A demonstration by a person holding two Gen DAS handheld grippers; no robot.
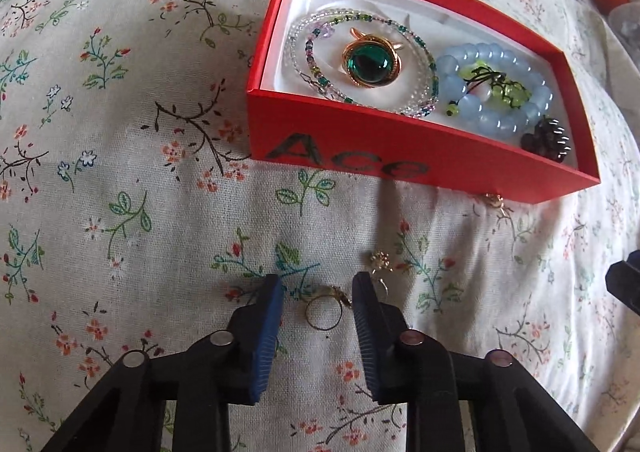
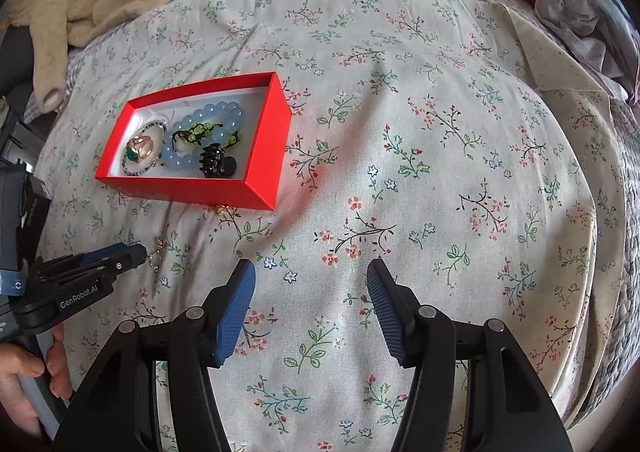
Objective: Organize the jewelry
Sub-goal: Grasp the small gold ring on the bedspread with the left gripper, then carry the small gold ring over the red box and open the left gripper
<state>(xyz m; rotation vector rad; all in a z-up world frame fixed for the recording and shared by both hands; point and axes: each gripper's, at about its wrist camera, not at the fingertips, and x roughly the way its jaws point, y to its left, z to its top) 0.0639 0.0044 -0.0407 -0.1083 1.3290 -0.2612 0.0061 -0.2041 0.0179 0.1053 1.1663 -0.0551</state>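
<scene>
The gold ring (image 1: 323,312) lies flat on the floral bedspread (image 1: 120,171), directly between the two blue pads of my left gripper (image 1: 318,286), which is parted with the jaws straddling it and not yet touching, as far as I can tell. Its hoop sits nearer the left pad, and its small ornament points up and right, almost against the right pad. I judge the closing line runs across the hoop, so the thin band may tip or slide on the soft cloth as the pads meet. This arm is clearly the nearer one.

Just beyond the right pad lies a second small gold piece (image 1: 380,262) with a flower-like top, close enough to be nudged. Further on stands the red box (image 1: 360,139), card-walled with a white lining, holding a clear beaded strand (image 1: 298,63), a gold ring with a domed green stone (image 1: 366,63), a matt pale-blue bead bracelet (image 1: 456,91) and a glossy black hair claw (image 1: 546,139). Another small gold item (image 1: 494,201) rests against the box's near wall.

My right gripper (image 2: 311,272) hangs wide apart and empty over bare bedspread, well away from the ring.
</scene>
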